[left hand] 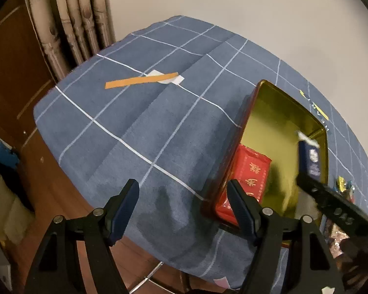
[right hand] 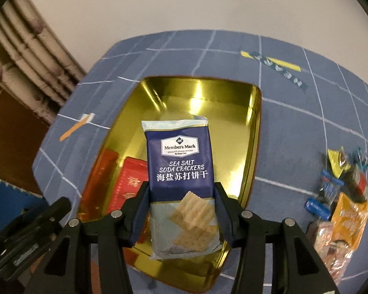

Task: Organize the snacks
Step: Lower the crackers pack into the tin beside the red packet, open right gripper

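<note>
Glossy rectangular gold tin (right hand: 247,112) on blue checked cloth surface (right hand: 294,127), right tongs (right hand: 181,196) clamped on crinkly blue cracker packet (right hand: 179,161) above the tin, red foil packet (left hand: 252,171) inside, left tongs (left hand: 184,205) wide and empty beside the tin, loose wrapped snacks (right hand: 341,191) right of the tin

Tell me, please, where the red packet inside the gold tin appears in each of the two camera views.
Left wrist view: the red packet is at lower right, in the near end of the gold tin, just behind the left tool's right finger.
Right wrist view: the red packet is at lower left of the tin, partly hidden by the cracker packet.
Shared landmark: the orange strip on the blue cloth.
</note>
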Demonstrator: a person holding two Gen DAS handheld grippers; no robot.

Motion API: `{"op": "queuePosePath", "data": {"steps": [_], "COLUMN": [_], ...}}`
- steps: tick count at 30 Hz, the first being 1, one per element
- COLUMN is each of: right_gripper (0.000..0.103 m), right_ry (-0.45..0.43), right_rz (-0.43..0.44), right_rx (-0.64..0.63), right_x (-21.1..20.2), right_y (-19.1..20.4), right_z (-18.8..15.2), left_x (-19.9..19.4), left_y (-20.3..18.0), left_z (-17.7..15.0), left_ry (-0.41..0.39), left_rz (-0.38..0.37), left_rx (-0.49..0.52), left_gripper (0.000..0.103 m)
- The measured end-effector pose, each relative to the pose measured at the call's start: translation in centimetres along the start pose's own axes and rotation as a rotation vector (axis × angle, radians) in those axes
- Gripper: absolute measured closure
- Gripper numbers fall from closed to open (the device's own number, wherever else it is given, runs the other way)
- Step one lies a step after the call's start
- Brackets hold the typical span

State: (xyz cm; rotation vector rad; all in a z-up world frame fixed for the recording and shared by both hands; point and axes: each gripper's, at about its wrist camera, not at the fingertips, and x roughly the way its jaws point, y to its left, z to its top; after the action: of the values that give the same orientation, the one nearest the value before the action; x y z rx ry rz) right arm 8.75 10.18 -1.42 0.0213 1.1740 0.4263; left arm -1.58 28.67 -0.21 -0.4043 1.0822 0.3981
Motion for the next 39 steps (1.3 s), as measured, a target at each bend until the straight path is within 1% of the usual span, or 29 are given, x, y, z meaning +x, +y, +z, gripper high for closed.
{"op": "queuePosePath", "data": {"steps": [3,6,10,15,21,27,35,39], "right_gripper": [0.052,0.052,0.052,0.052,0.052,0.051,0.05,0.049], "right_ry": [0.019,0.039,0.035,0.028,0.039,0.054,0.069,0.062], "right_rz": [-0.019,-0.03,-0.042,-0.085,-0.095,-0.118,-0.12,-0.131], "right_rx": [0.027,0.026,0.026,0.019,0.054,0.03,0.013,-0.006], "right_x": [1.3,2.0,2.0,2.0,1.7,2.1,2.4,2.2], "right_y": [0.3,0.5,0.7,0.7,0.1,0.8,1.1,1.4], "right_z": [-0.4,-0.8,-0.9,-0.8,-1.2,-1.7,-1.6,-1.6], "left_x": [0.2,0.2,0.3,0.6,0.5,0.5,0.5,0.4], "left_y": [0.1,0.1,-0.1,-0.1,-0.2,-0.3,-0.4,-0.7], "left_z": [0.0,0.0,-0.1,-0.2,-0.2,-0.2,-0.2,-0.3], "left_ry": [0.008,0.009,0.018,0.031,0.028,0.028,0.029,0.023], "left_rz": [0.005,0.005,0.002,0.003,0.001,0.004,0.005,0.004], "left_rx": [-0.003,-0.007,0.0,0.006,0.012,0.012,0.014,0.028], "left_gripper": [0.033,0.033,0.033,0.033,0.033,0.033,0.033,0.033]}}
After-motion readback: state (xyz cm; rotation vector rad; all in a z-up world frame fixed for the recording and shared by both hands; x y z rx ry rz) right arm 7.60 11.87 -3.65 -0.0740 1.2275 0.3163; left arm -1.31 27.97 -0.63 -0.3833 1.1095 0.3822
